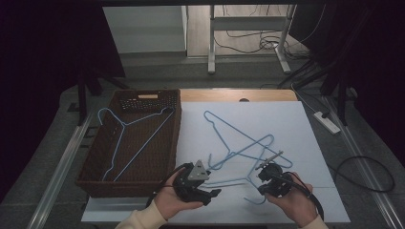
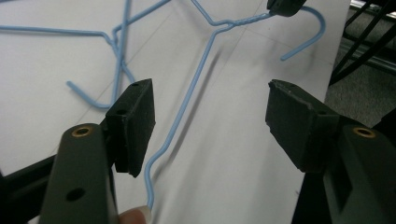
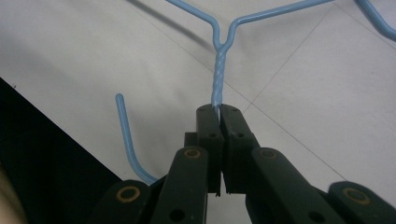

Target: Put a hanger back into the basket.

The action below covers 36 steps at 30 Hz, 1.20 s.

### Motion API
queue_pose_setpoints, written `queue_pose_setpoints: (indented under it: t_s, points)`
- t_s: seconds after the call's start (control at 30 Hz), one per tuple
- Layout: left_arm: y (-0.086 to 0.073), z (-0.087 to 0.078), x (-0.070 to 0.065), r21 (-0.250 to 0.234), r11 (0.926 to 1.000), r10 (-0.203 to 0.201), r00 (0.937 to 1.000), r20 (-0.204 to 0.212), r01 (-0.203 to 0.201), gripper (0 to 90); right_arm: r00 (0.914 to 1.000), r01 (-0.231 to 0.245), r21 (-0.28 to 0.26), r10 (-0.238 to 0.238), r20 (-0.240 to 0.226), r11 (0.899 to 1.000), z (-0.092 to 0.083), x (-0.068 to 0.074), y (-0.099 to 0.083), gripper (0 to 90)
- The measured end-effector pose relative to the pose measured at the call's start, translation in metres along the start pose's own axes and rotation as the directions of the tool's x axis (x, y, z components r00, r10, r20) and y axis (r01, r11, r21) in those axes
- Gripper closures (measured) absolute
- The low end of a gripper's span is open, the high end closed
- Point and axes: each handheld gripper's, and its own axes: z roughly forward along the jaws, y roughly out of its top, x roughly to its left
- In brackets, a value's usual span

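Right gripper [image 3: 219, 112] pinching a blue wire hanger [image 3: 219, 70] by its twisted neck.

The hanger is lying near the tabletop's [image 1: 286, 124] front edge, right of the brown basket [image 1: 143, 176]; the left gripper [image 2: 210, 126] is hovering over its wire, jaws spread and gripping nothing.

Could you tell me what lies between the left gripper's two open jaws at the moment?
In the left gripper view, one blue wire arm of the held hanger runs between the left gripper pads, nearer one pad, over white table.
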Motion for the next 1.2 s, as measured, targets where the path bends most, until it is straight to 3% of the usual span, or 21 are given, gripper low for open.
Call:
queue_pose_setpoints:
  t_s: [0.27,0.53,0.67,0.97,1.17,1.2]
  points:
    - [0.005,0.030,0.002,0.060,0.9980,0.015,0.9998,0.012,-0.016,34.2,1.0000,0.008,0.001,-0.008,0.003,1.000,-0.002,0.001,0.001,88.0]
    - [0.004,0.059,0.005,0.124,0.9916,0.041,0.9987,-0.029,-0.037,38.6,0.9999,0.017,-0.003,-0.017,0.002,1.000,-0.005,0.002,0.001,88.0]
    - [0.005,0.069,0.006,0.149,0.9881,0.041,0.9985,-0.035,-0.036,50.1,0.9997,0.024,-0.005,-0.024,0.002,1.000,-0.007,0.002,0.002,87.9]
    - [0.004,0.073,0.008,0.165,0.9856,0.040,0.9989,-0.024,-0.036,78.1,0.9996,0.027,-0.022,-0.027,0.000,0.999,-0.013,0.002,0.003,87.9]
    - [0.003,0.070,0.007,0.159,0.9851,0.069,0.9975,-0.014,-0.065,82.3,0.9997,0.021,-0.051,-0.022,-0.012,0.998,-0.016,-0.001,0.002,87.7]
    - [0.003,0.070,0.007,0.153,0.9855,0.075,0.9972,-0.003,-0.074,83.5,0.9998,0.018,-0.080,-0.019,-0.006,0.997,-0.018,-0.004,0.001,86.9]
